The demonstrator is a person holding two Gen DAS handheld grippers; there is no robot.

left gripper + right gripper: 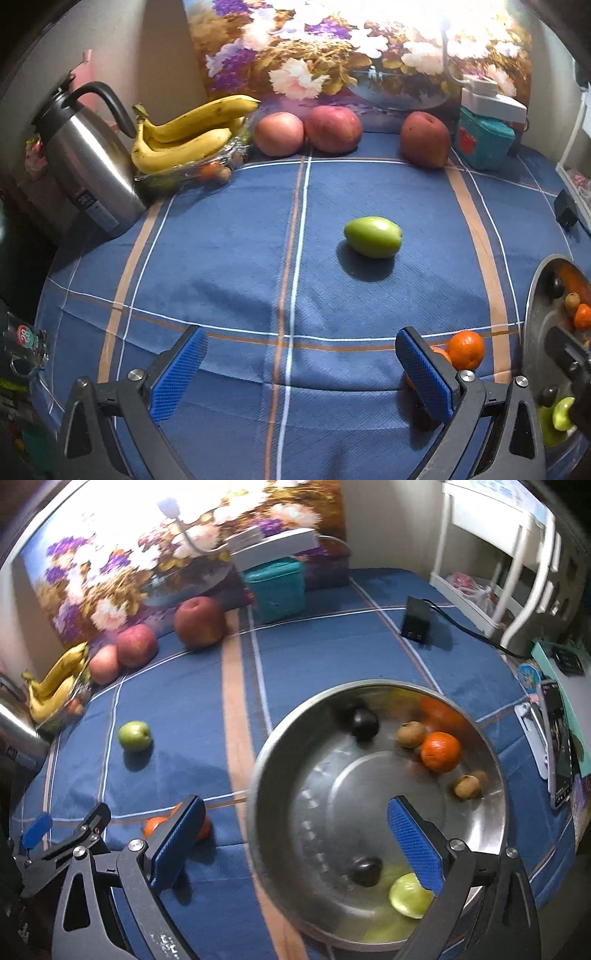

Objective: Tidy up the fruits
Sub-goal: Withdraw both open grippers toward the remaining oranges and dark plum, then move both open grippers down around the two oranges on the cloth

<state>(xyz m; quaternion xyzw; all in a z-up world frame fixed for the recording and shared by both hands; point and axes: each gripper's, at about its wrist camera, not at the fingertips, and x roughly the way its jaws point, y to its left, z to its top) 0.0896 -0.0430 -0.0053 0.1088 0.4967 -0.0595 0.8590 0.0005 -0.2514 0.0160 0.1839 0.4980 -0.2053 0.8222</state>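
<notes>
Both the left gripper (301, 363) and right gripper (295, 832) gape empty; a small orange tangerine (465, 350) sits half-hidden behind a blue finger pad (424, 373), perhaps beside another.

Each hand-held gripper (299, 365): black triangular-cutout frame w/ silver screws, blue textured pads (413, 845).

Left wrist view low over tablecloth (221, 258) facing painting, right wrist view above bowl (280, 760), both sharing green fruit (373, 236)
</notes>
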